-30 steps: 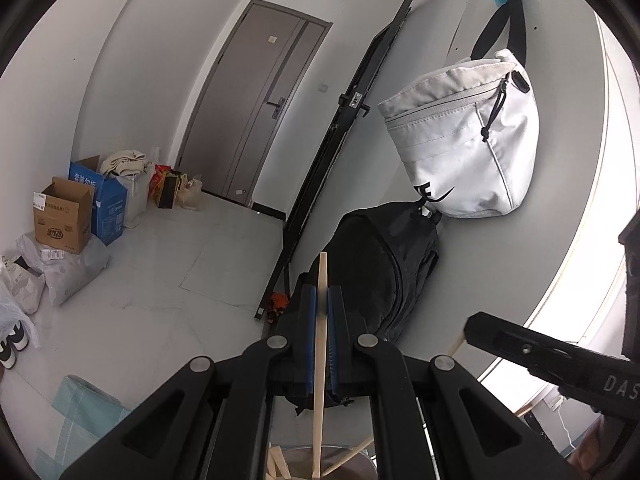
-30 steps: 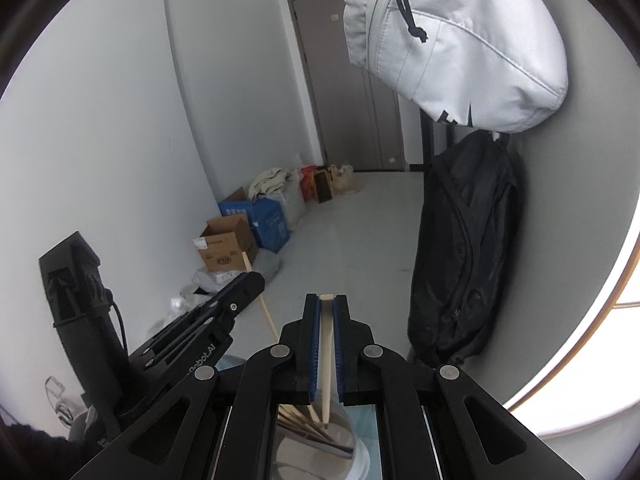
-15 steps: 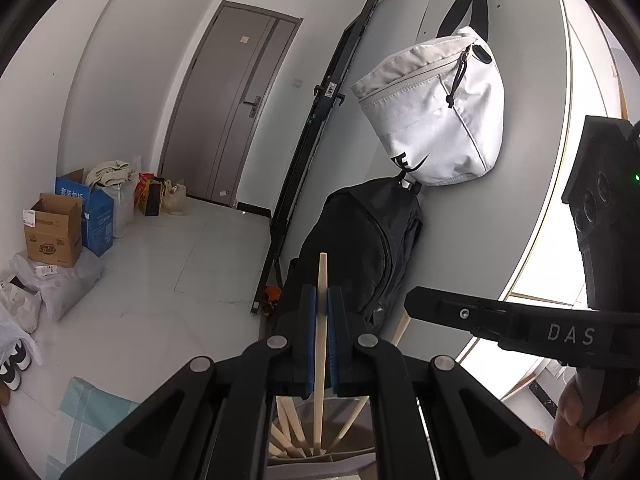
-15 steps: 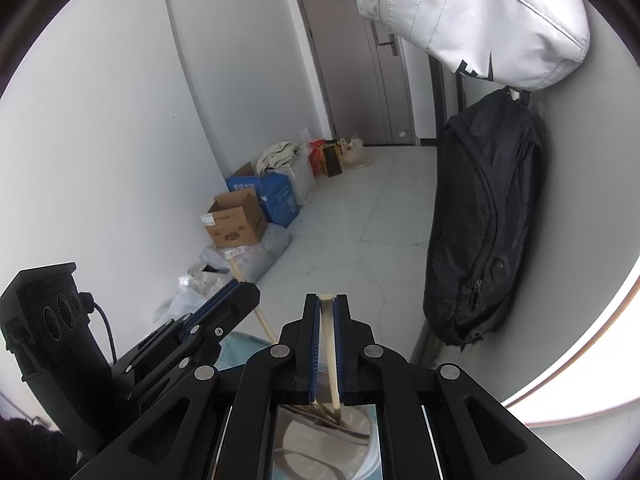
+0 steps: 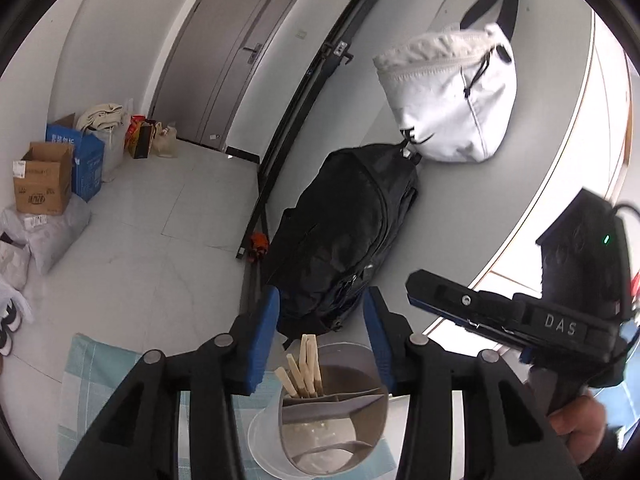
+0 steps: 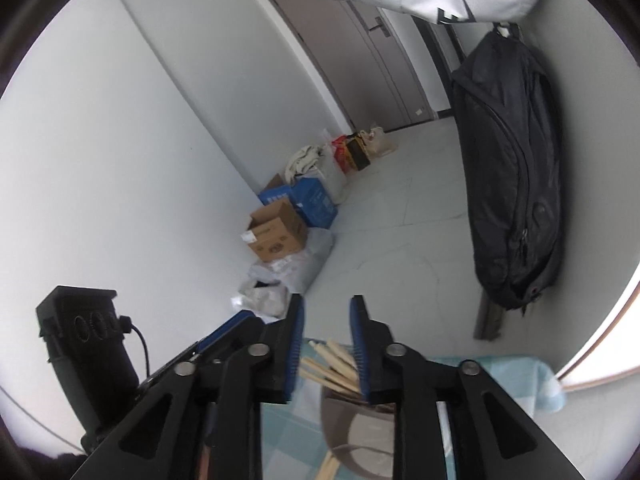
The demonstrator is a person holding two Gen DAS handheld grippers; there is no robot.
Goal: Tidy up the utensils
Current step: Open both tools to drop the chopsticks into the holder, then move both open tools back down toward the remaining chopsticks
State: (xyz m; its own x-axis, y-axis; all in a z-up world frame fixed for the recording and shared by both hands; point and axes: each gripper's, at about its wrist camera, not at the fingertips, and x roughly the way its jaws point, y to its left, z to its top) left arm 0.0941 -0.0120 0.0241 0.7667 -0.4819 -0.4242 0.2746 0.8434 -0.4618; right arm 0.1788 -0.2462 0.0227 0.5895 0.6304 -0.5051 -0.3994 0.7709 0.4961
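Several wooden chopsticks (image 5: pixel 303 372) stand in one compartment of a round grey utensil holder (image 5: pixel 340 404). My left gripper (image 5: pixel 323 340) is open and empty just above it, its blue pads either side of the chopstick tops. My right gripper (image 6: pixel 325 348) is open and empty over the same chopsticks (image 6: pixel 332 364) and holder (image 6: pixel 356 436). The right gripper also shows in the left wrist view (image 5: pixel 416 280), at the right. The left gripper's side shows in the right wrist view (image 6: pixel 224 330).
The holder stands on a light blue checked cloth (image 5: pixel 88 392) on a table. Beyond are a black backpack (image 5: pixel 344 232), a white bag (image 5: pixel 452 104) hung on the wall, cardboard boxes (image 5: pixel 40 184) on the floor and a grey door (image 5: pixel 224 52).
Both grippers have opened and let go of their chopsticks, which now stand in the holder. Both have tilted down towards the holder.
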